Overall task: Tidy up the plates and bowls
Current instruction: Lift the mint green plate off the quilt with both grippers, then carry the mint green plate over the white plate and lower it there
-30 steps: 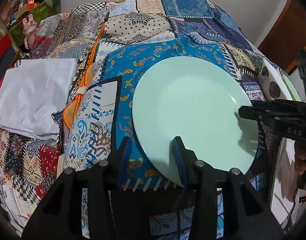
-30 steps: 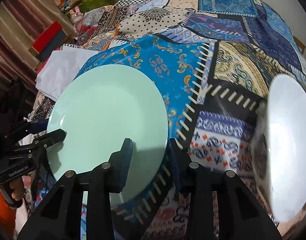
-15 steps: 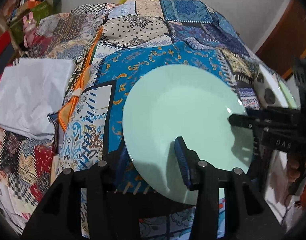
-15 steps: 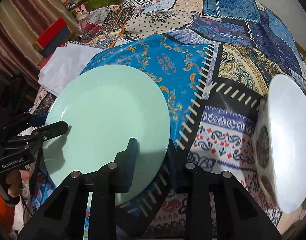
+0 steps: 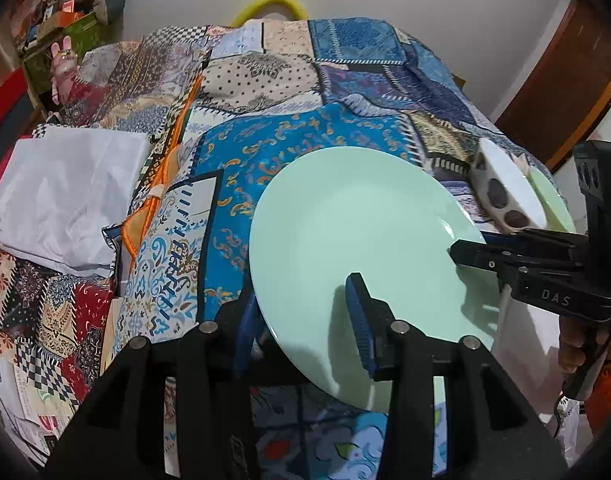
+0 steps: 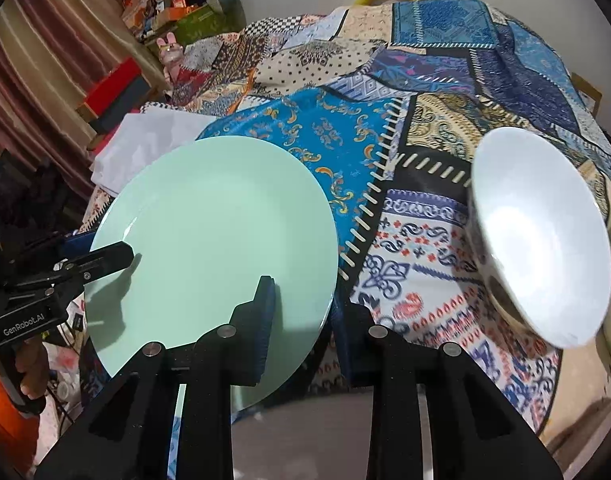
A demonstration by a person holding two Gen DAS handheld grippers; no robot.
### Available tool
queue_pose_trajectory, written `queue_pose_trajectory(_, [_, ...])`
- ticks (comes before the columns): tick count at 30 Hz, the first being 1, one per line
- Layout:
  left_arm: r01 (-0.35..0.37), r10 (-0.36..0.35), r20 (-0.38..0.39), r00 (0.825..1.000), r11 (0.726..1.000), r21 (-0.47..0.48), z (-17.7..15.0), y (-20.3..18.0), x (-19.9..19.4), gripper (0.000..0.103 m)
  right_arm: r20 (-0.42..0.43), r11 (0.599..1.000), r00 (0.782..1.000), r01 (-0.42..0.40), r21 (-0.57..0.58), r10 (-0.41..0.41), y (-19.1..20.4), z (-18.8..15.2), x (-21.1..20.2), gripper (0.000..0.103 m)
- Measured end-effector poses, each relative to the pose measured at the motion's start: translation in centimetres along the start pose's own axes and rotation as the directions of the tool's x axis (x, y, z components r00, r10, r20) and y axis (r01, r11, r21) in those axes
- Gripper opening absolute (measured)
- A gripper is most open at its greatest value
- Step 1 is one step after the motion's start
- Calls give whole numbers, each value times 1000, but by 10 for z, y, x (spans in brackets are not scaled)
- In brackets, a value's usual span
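Currently both of my grippers hold the mint-green plate (image 5: 357,240) by opposite parts of its rim, above the patchwork-covered counter (image 5: 305,136). Left gripper (image 5: 301,316): one finger over the plate's face, the other under the rim, clamped on the edge. Right gripper (image 6: 301,316): jaws have just been closing, rim between them, now narrow and gripping the same plate. A hold from both sides looks chosen to keep a wide, shallow dish level while it is carried; one pinch on the rim alone would let it tip.

Plate sits tilted, near edge hanging past the counter's front, far edge over the blue paisley patch. White bowl (image 6: 541,236) with dark spots on its outside stands off to the right, apart from the plate; a pale green dish (image 5: 553,200) lies just behind it, mostly cut off by the frame edge. Folded white cloth (image 5: 65,196) lies left.

Hidden: lower fingers and the plate's underside. Cannot tell whether the plate touches the cloth anywhere
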State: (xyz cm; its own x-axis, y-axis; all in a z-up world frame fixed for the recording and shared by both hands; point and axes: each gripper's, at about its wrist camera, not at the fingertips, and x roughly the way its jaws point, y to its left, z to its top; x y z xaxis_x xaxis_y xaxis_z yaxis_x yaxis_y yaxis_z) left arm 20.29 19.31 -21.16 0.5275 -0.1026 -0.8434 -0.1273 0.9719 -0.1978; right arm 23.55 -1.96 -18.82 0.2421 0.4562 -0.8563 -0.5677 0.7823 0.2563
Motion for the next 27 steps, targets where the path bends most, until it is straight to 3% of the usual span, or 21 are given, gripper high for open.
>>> queue_pose_trajectory(27, [4, -11, 70, 998, 995, 98, -29, -86, -72, 42, 146, 998, 989, -6, 57, -2, -26, -55, -93, 25])
